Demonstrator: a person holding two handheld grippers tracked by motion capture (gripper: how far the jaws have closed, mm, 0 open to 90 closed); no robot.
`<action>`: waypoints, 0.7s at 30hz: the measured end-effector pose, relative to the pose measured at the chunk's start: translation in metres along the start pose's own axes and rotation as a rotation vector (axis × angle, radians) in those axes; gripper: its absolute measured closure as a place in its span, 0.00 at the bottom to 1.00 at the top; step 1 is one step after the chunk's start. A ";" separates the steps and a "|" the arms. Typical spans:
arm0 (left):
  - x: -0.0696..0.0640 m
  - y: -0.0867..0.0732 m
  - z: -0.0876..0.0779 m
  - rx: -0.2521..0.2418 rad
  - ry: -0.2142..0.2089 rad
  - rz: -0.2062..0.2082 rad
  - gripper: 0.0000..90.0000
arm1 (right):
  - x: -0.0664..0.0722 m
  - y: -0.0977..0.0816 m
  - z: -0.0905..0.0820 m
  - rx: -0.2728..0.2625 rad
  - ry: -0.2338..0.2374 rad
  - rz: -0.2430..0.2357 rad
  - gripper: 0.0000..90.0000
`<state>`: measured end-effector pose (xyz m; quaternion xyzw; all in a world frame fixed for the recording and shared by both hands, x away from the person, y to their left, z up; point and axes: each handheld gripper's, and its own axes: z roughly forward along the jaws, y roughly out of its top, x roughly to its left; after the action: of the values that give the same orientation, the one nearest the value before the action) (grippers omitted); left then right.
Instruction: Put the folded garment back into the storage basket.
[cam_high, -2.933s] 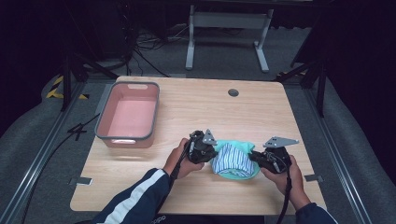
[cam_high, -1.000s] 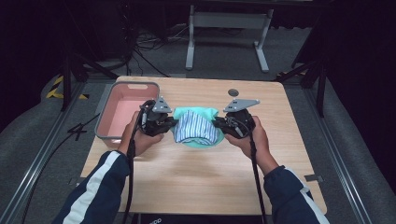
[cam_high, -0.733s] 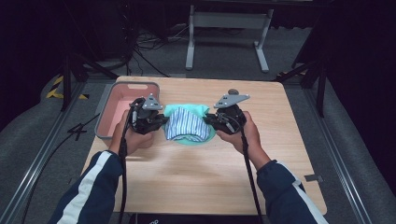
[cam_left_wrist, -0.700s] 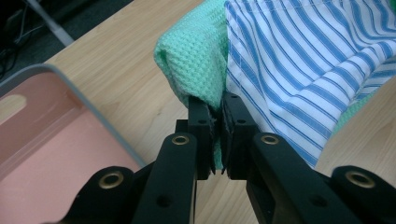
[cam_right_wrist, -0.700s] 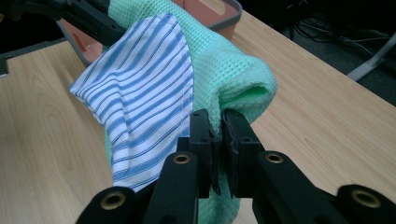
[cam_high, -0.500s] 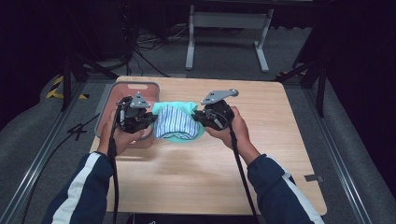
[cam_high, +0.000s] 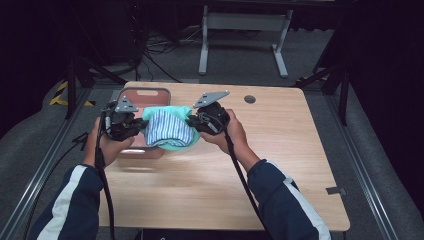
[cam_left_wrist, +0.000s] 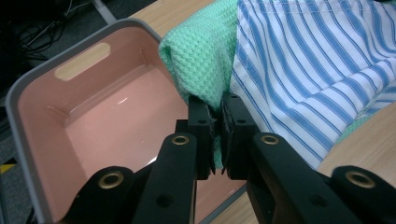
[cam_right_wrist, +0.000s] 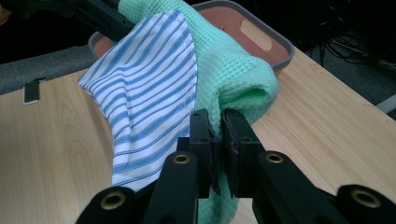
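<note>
1. My left gripper (cam_high: 134, 125) is clamped on the left edge of the green cloth (cam_left_wrist: 205, 56), jaws pinched tight on the fabric.
2. My right gripper (cam_high: 196, 121) is clamped on the cloth's right edge, the waffle weave bunched between its jaws.
3. A blue-striped cloth (cam_high: 167, 129) lies folded on top of the green one, and both hang between the grippers, lifted off the table (cam_high: 280, 150).
4. The bundle hangs over the near right corner of the pink bin (cam_left_wrist: 93, 116), partly above the wood.
</note>
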<state>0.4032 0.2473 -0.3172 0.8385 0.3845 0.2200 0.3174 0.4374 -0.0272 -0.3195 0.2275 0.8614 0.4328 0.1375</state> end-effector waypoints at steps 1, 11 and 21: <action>0.004 -0.002 -0.002 -0.002 0.008 -0.002 0.93 | 0.001 0.002 0.003 0.000 0.001 -0.001 0.92; 0.022 -0.013 -0.008 -0.002 0.035 -0.044 0.93 | 0.009 0.020 0.027 -0.003 0.024 -0.007 0.92; 0.046 -0.025 -0.014 0.021 0.073 -0.091 0.93 | 0.016 0.035 0.058 0.003 0.052 -0.005 0.92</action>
<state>0.4106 0.3010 -0.3191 0.8149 0.4358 0.2317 0.3039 0.4584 0.0385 -0.3262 0.2141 0.8660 0.4368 0.1159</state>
